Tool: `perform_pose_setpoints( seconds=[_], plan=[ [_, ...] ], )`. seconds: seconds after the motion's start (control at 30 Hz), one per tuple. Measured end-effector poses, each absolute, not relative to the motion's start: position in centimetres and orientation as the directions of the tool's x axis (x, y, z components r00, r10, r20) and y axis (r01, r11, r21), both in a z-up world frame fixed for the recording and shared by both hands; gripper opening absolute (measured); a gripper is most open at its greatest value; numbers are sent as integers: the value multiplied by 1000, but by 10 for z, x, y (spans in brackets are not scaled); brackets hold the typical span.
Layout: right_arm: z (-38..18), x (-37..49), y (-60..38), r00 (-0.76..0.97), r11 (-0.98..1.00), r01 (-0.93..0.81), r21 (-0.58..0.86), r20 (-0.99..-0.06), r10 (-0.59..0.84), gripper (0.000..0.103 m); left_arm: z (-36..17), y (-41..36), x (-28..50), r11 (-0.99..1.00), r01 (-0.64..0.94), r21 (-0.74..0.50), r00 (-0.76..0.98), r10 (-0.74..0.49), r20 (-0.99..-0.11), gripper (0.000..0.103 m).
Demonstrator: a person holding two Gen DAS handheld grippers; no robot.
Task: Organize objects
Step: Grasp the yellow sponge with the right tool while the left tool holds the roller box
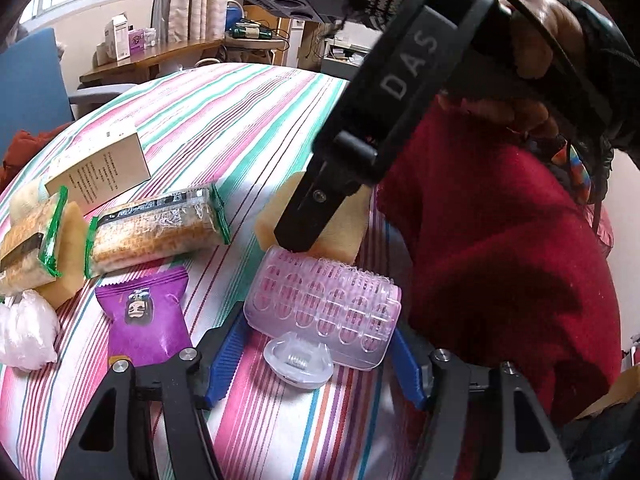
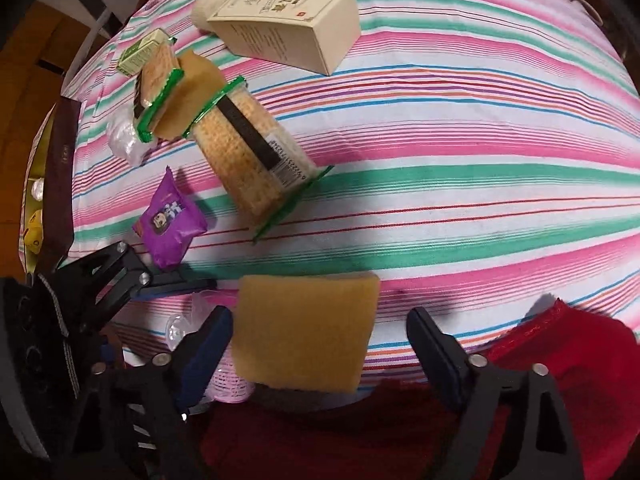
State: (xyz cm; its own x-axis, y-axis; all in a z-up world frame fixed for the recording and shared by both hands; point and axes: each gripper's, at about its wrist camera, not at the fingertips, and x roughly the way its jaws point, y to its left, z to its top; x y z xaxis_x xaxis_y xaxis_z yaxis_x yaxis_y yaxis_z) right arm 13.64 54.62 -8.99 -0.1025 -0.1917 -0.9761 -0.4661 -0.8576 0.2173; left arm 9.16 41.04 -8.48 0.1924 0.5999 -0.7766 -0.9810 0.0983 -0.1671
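Observation:
A pink hair roller (image 1: 324, 308) lies on the striped tablecloth (image 1: 240, 120) with a clear plastic clip (image 1: 298, 360) at its near side. My left gripper (image 1: 318, 326) is shut on the roller, a blue pad against each end. Just behind it sits a yellow sponge (image 1: 344, 228). My right gripper (image 2: 320, 312) points steeply down with the sponge (image 2: 304, 332) between its open jaws. The left pad (image 2: 208, 344) touches the sponge's edge and a gap shows at the right pad. One right finger (image 1: 308, 208) stands between sponge and roller.
Two wafer packs (image 2: 248, 152) (image 2: 158, 76), a second sponge (image 2: 188, 92), a purple snack pouch (image 2: 170, 220), a beige box (image 2: 288, 24) and a clear bag (image 2: 124, 138) lie to the left. A person's red garment (image 1: 500, 260) borders the table on the right.

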Motion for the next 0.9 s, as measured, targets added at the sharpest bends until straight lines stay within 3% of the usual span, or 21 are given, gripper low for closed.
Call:
perform_pose_setpoints(
  seconds=[0.07,0.27,0.67,0.9],
  plan=[
    [-90,138,546,-136,-857,-447,255,-967,-217,62,-83,408,89,91,-979,-184,201,607,-769,66],
    [-83,150,552,-225,-843,-472,259,-960,-168,47,-78,390,92,74,-981,-178,186,612,-769,66],
    [-58,159,559,-357,-823,-517,236,-933,-43,47,-19,330,70,-103,-977,-186,55,725,-686,66],
    [-3,152,531,-495,-854,-480,201,-865,75,49,6,264,65,-295,-937,-187,-105,748,-655,66]
  ],
)
